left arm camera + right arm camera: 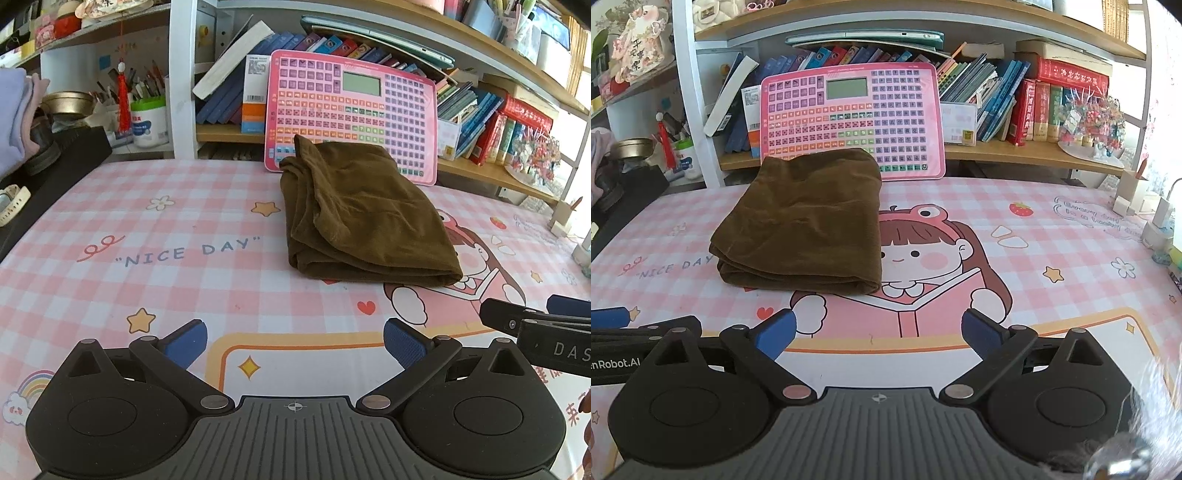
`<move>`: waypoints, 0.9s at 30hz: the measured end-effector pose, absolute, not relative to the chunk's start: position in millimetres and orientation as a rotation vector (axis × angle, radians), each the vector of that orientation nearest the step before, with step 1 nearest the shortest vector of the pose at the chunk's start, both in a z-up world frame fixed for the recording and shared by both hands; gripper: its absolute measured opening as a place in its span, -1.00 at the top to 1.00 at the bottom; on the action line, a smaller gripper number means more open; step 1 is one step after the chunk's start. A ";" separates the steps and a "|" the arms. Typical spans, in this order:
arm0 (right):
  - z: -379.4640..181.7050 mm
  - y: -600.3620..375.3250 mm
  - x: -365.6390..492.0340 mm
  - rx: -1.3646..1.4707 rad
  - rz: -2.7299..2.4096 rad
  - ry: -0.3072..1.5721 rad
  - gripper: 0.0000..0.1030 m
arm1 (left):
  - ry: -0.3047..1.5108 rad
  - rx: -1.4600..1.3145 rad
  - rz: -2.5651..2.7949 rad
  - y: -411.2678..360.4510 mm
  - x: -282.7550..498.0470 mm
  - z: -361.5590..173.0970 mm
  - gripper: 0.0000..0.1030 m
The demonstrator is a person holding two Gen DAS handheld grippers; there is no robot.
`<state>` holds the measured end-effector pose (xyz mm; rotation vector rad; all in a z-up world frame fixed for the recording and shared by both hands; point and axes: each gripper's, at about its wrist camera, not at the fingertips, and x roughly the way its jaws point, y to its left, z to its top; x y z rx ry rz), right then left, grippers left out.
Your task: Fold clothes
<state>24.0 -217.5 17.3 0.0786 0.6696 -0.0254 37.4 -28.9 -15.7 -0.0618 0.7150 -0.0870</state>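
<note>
Tools left [293, 341] and right [879, 334] hover wide and empty just short of the folded brown garment [805, 221], whose loose far corner likely needs tucking flat.

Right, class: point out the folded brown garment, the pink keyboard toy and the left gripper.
folded brown garment [805, 221], right wrist view, top layer's middle.
pink keyboard toy [905, 118], right wrist view, its key grid.
left gripper [294, 341], left wrist view, midway between fingertips.

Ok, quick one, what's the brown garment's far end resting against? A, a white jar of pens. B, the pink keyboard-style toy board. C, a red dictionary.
B: the folded brown garment lies on the pink checked mat with its far edge up against the pink toy board propped at the shelf.
</note>
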 end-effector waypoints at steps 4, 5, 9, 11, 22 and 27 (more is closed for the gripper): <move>15.9 -216.9 25.0 0.079 -0.026 0.675 -0.88 | 0.722 -0.060 -0.089 -28.6 38.7 -16.7 -0.99; 15.7 -216.8 25.1 0.078 -0.026 0.675 -0.88 | 0.722 -0.060 -0.090 -28.7 39.1 -16.7 -0.99; 15.1 -216.5 25.9 0.080 -0.029 0.679 -0.88 | 0.724 -0.058 -0.089 -29.8 39.7 -17.1 -0.99; 14.6 -216.7 26.4 0.080 -0.030 0.681 -0.88 | 0.726 -0.057 -0.088 -30.1 39.8 -17.3 -0.99; 12.3 -216.4 27.3 0.080 -0.032 0.694 -0.89 | 0.732 -0.053 -0.088 -30.1 41.5 -18.4 -0.99; 10.3 -215.7 29.0 0.080 -0.032 0.704 -0.89 | 0.740 -0.052 -0.089 -30.0 44.0 -19.3 -0.99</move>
